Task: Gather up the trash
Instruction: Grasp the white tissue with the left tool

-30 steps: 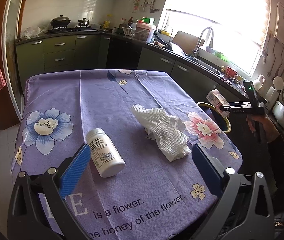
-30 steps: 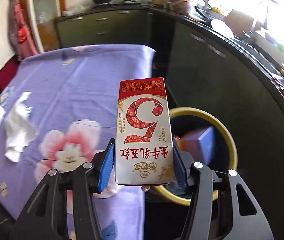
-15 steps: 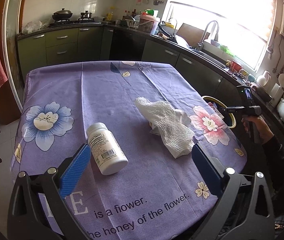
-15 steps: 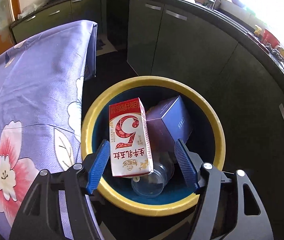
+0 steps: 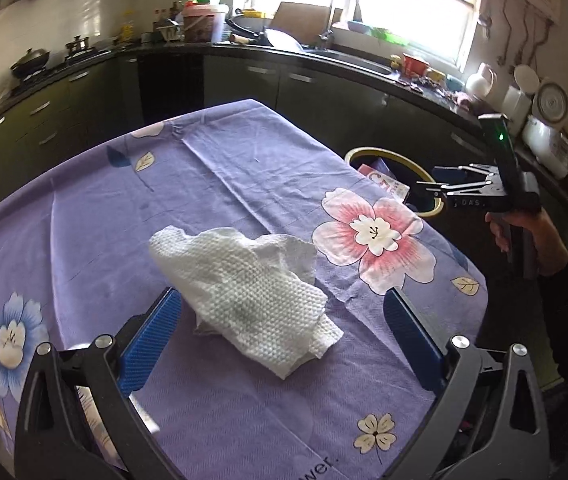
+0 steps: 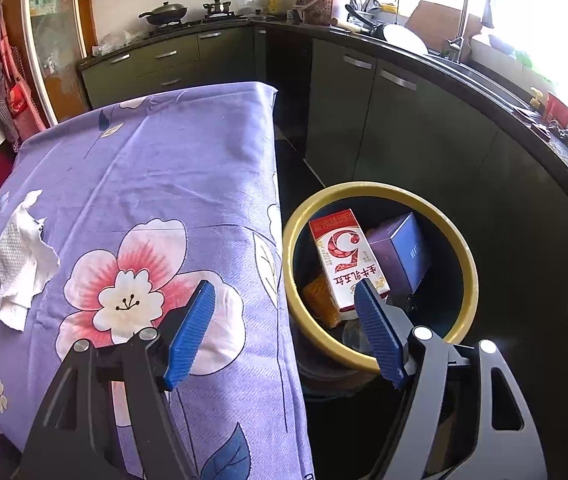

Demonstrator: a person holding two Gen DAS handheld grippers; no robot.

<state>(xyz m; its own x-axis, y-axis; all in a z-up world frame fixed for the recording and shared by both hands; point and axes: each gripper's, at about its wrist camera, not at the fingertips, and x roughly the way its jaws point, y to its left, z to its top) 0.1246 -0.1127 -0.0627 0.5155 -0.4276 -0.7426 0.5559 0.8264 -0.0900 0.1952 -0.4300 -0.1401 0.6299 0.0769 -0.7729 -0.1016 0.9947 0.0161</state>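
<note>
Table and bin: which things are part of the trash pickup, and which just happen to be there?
Part of the job:
paper towel
milk carton
purple box
bin

Just there:
tablecloth
wok
tap

Purple desk cloth [image 6: 155,184] with pink, blue and white flowers; white waffle-textured paper towel [image 5: 251,292]; yellow-rimmed dark bin [image 6: 466,264]; red-and-white carton [image 6: 344,256]; purple box [image 6: 402,254]; blue ribbed gripper pads [image 6: 191,330].
</note>
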